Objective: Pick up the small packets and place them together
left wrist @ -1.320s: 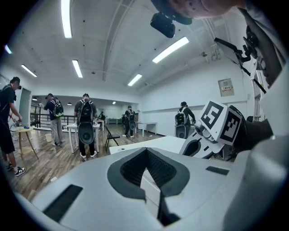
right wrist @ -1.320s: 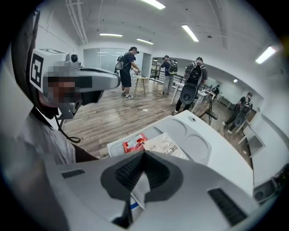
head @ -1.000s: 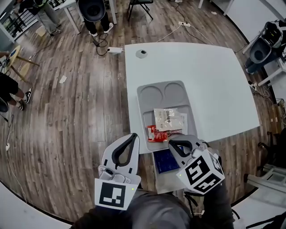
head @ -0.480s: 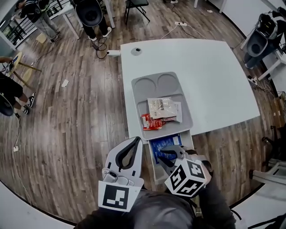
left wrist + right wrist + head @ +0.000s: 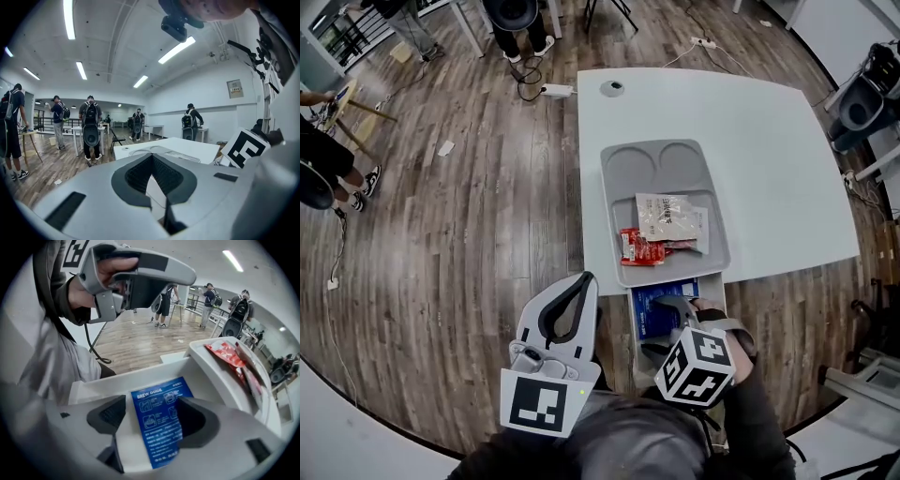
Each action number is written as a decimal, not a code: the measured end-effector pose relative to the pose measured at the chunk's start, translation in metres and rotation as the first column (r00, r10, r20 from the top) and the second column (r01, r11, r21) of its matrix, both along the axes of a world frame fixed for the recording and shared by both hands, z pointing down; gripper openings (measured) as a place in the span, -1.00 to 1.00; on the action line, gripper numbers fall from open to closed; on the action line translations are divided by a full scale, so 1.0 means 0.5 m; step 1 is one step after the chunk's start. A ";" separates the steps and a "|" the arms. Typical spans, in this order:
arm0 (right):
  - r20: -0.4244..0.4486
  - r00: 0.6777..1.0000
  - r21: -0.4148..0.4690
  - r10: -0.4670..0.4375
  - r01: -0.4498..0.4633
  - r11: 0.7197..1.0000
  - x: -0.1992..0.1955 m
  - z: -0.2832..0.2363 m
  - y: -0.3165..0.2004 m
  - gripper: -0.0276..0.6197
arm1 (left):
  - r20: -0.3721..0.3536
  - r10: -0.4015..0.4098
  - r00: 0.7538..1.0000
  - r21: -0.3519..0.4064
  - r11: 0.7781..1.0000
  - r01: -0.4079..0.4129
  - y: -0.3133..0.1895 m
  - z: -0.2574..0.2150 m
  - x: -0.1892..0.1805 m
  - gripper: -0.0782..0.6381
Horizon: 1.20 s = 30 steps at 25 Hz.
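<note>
1. Right tongs (image 5: 151, 414), jaws just opened wide, straddle the blue packet (image 5: 656, 305), which lies flat in the white bin (image 5: 108, 380) at the counter's (image 5: 769, 150) near edge.
2. Left tongs (image 5: 152, 155), clenched on nothing, hover left of the bin.
3. Red packet (image 5: 639, 247) lies in the grey tray (image 5: 623, 187).

— On the worktop besides?
— Only a small round grey cap (image 5: 610, 87), near the far left corner of the white rectangular table (image 5: 769, 159).
— And off it?
— Brown wood-plank floor (image 5: 469, 234); a white power strip (image 5: 555, 91) lying just beyond that corner; a pale scrap of paper (image 5: 445, 148) farther left; a light wooden stool (image 5: 345, 101) farther left again. Overhead, long ceiling strip lights (image 5: 69, 18); on the white wall, a small framed notice (image 5: 234, 88).
</note>
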State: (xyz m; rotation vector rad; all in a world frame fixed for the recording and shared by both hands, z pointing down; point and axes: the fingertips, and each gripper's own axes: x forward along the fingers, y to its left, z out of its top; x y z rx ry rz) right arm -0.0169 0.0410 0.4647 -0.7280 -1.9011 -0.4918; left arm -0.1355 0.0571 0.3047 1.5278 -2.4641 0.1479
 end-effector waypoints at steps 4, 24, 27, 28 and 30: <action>-0.009 1.000 -0.027 0.004 -0.004 1.000 -0.003 0.003 0.000 0.14 | 0.004 -0.006 1.000 0.006 1.000 0.006 -0.001 0.008 -0.006 -0.78; 0.108 0.988 0.023 0.110 -0.113 0.993 -0.016 -0.055 -0.019 -0.70 | 0.015 0.016 1.000 0.015 1.000 -0.017 -0.004 -0.013 0.015 -0.78; 0.144 0.984 0.026 0.109 -0.114 0.993 -0.004 -0.091 -0.011 -0.71 | 0.027 0.027 0.999 0.023 0.999 -0.027 -0.001 -0.030 0.034 -0.78; 0.156 0.982 0.026 0.108 -0.114 0.993 0.001 -0.103 -0.007 -0.71 | 0.032 0.032 0.999 0.026 0.999 -0.032 -0.001 -0.037 0.041 -0.78; 0.181 0.978 0.026 0.106 -0.112 0.993 0.008 -0.125 0.000 -0.71 | 0.046 0.043 0.998 0.033 0.998 -0.044 -0.002 -0.050 0.056 -0.78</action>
